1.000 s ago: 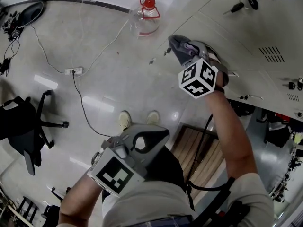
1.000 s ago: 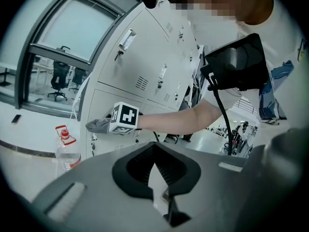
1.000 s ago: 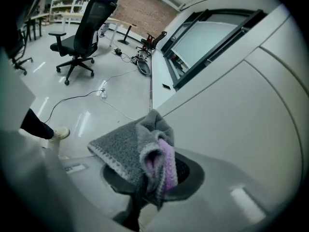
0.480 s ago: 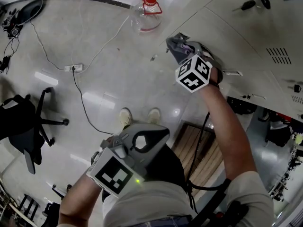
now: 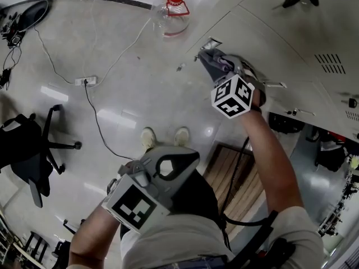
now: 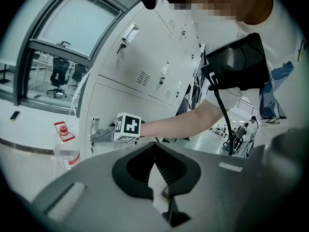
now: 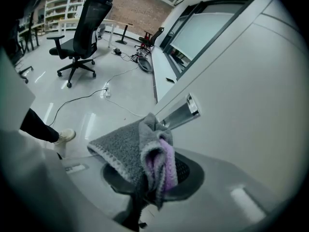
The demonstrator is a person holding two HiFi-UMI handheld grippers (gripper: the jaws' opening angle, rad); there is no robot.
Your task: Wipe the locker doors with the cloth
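Near the locker door [image 7: 251,95], right tongs [image 7: 150,180] clamp the grey cloth [image 7: 125,149].

your cloth [image 7: 140,151] hides the jaw tips of your right gripper [image 7: 150,180]; the office chair [image 5: 25,150] runs off the frame's left edge.

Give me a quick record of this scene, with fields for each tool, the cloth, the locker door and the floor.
Left tool: jaws together, nothing held, kept low
Right tool: shut on cloth
Cloth: grey and purple, bunched, beside the metal handle
Locker door: pale, closed
Floor: water bottle, office chair
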